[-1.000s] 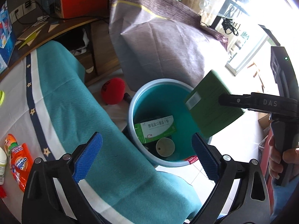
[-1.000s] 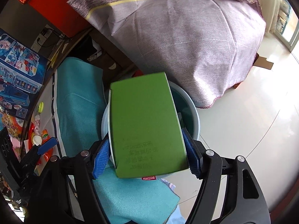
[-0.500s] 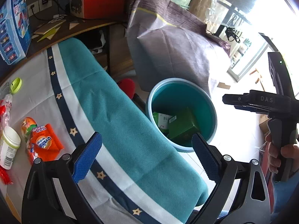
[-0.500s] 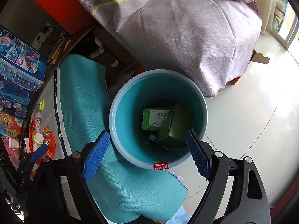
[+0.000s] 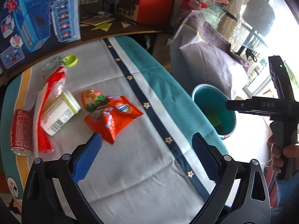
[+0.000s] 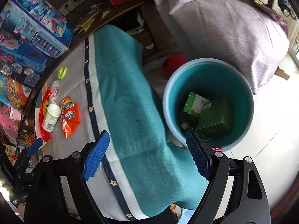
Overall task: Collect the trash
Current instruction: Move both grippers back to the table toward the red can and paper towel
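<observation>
A teal bin [image 6: 241, 85] stands on the floor beside the table and holds a dark green box [image 6: 216, 117] and a white-green carton [image 6: 196, 102]. The bin also shows in the left wrist view [image 5: 201, 97]. My right gripper [image 6: 147, 156] is open and empty above the table edge, left of the bin. My left gripper [image 5: 145, 158] is open and empty over the tablecloth. Ahead of it lie an orange snack packet [image 5: 112, 117], a white jar [image 5: 58, 113], a red can [image 5: 21, 130], a red wrapper [image 5: 46, 97] and a green lid [image 5: 70, 61].
A teal and grey star-trimmed cloth [image 5: 149, 168] covers the table. Blue toy boxes [image 5: 37, 15] stand at the back. A furniture piece under purple fabric [image 6: 224, 28] stands behind the bin. A red object [image 6: 173, 63] lies on the floor by the bin.
My right gripper opened and dropped the green box into the bin, then drew back left. My left gripper swung left from the bin to over the table's trash.
</observation>
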Demonstrator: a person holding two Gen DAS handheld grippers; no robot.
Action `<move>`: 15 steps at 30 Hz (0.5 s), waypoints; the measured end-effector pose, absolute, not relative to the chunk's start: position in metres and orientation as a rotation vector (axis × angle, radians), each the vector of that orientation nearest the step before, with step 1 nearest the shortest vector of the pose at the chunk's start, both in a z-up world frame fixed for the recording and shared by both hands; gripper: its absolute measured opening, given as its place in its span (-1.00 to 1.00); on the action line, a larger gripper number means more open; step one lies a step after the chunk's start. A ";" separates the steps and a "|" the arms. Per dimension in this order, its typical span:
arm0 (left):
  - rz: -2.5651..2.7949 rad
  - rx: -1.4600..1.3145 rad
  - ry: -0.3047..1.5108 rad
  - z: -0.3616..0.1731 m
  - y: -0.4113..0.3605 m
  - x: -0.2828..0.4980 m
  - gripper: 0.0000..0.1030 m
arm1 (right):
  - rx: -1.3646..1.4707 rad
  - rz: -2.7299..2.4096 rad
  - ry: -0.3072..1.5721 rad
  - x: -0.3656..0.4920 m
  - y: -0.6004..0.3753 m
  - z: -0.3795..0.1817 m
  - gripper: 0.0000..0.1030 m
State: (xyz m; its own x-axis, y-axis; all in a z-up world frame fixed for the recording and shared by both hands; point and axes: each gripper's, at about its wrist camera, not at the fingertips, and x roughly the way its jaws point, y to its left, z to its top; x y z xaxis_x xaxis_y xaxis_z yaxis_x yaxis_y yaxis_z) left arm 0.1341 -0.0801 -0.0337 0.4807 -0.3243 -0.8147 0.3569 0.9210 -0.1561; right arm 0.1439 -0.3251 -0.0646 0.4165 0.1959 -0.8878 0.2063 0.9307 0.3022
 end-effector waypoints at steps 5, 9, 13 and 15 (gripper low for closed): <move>-0.338 -0.009 0.963 -0.024 -0.023 0.129 0.89 | 0.308 0.061 1.166 0.157 -0.271 -0.054 0.55; -0.263 -0.038 0.946 -0.021 0.024 0.125 0.91 | 0.241 0.112 1.189 0.168 -0.224 -0.052 0.55; -0.201 -0.072 0.942 -0.025 0.066 0.121 0.92 | 0.182 0.176 1.210 0.180 -0.175 -0.049 0.55; -0.168 -0.101 0.940 -0.029 0.088 0.121 0.92 | 0.151 0.205 1.215 0.188 -0.152 -0.047 0.55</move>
